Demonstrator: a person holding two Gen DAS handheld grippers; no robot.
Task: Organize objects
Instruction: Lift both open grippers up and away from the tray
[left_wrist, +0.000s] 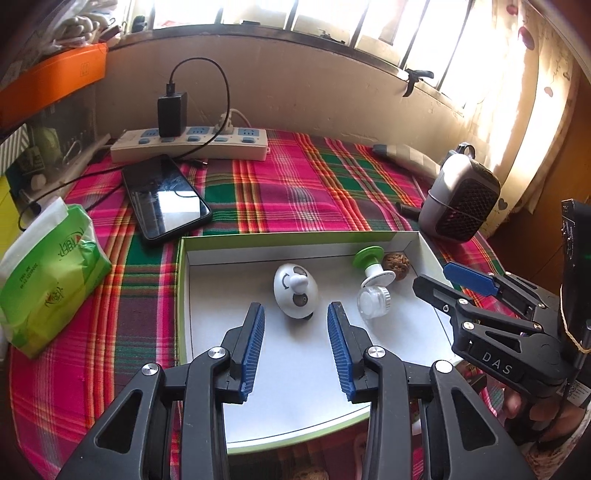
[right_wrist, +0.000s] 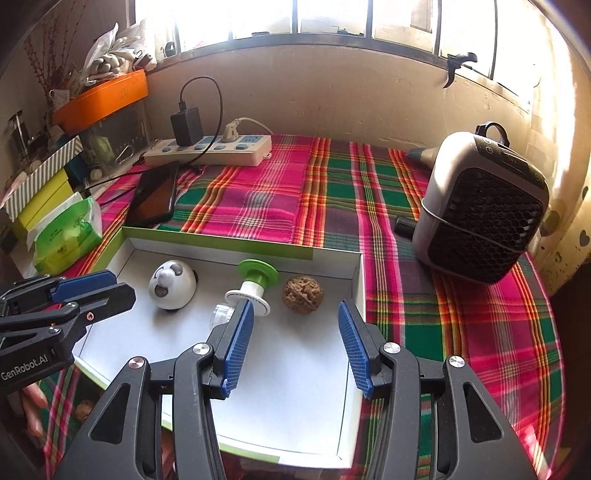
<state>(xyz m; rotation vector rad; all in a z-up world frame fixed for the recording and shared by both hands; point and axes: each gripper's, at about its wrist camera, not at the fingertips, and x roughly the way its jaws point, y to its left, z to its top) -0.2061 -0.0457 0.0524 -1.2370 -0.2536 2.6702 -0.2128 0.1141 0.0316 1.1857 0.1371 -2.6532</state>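
Note:
A shallow white box with a green rim (left_wrist: 295, 369) (right_wrist: 295, 387) lies on the plaid cloth. In it lie a white panda-faced egg toy (left_wrist: 295, 291) (right_wrist: 171, 284), a green-and-white spool piece (left_wrist: 373, 267) (right_wrist: 255, 282), a small clear jar (left_wrist: 373, 302) (right_wrist: 221, 314) and a walnut (left_wrist: 396, 263) (right_wrist: 303, 295). My left gripper (left_wrist: 295, 317) is open and empty, just in front of the egg toy. My right gripper (right_wrist: 295, 314) is open and empty over the box, just in front of the walnut; the jar is partly hidden behind its left finger.
A black phone (left_wrist: 166, 199) on a cable, a white power strip (left_wrist: 188, 144) with a charger, a green tissue pack (left_wrist: 51, 273) and a grey mini fan (right_wrist: 480, 206) stand around the box. Boxes and an orange tray (right_wrist: 103, 98) stack at the left.

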